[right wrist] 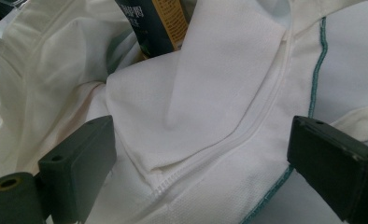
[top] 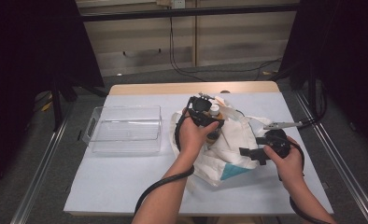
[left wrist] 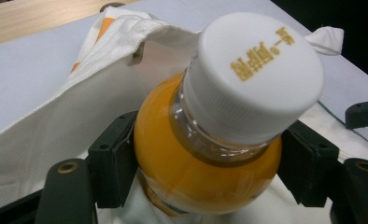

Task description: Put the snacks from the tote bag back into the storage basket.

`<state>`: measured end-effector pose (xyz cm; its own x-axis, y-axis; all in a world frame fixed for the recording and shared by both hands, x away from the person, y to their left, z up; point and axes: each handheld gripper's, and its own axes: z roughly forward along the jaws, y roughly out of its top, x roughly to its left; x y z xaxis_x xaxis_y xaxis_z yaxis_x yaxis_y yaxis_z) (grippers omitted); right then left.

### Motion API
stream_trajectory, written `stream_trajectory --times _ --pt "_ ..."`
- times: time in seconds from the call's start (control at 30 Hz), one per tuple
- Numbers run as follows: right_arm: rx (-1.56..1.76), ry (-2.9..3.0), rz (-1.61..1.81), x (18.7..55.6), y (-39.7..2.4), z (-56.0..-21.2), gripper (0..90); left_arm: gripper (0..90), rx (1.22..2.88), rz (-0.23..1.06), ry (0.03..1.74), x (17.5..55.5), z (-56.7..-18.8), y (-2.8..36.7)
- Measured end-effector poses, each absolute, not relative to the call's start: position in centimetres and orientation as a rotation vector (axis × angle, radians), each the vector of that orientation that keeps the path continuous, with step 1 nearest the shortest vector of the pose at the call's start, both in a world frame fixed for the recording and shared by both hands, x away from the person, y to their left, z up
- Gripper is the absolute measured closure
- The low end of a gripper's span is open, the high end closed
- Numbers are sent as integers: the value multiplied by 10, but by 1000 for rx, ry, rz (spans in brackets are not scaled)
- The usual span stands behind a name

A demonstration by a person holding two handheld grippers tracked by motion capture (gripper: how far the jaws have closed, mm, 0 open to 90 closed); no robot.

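left fingers [left wrist: 205,172]: clamped on bottle [left wrist: 210,158], at bag [top: 229,140] mouth
right fingers [right wrist: 201,172]: apart, over bag cloth
done: bottle gripped
left, I'd say: lift out, put in bin [top: 126,109]

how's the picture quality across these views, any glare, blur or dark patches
High view: the pale blue table is evenly lit, the room at both sides falls to black, and the clear plastic tray shows faint reflections. Left gripper view: the white ribbed cap is sharp, the orange juice bottle glints, and the near jaws are soft. Right gripper view: the white cloth bag is softly lit, without glare.
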<state>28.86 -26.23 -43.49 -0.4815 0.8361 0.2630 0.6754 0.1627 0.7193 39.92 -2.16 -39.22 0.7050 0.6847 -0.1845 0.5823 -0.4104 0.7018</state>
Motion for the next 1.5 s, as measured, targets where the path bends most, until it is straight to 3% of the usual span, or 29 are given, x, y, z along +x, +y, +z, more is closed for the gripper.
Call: stream_trajectory --times 1.17,1.33,1.5 --pt "1480 2242 1232 287 -262 -432 83 290 2127 170 985 398 -392 -23" --pt "1473 2243 1223 287 -261 -433 83 256 2122 147 998 398 -399 -26" --pt "1473 2236 1228 287 -262 -432 83 296 2147 168 1013 398 -396 -27"
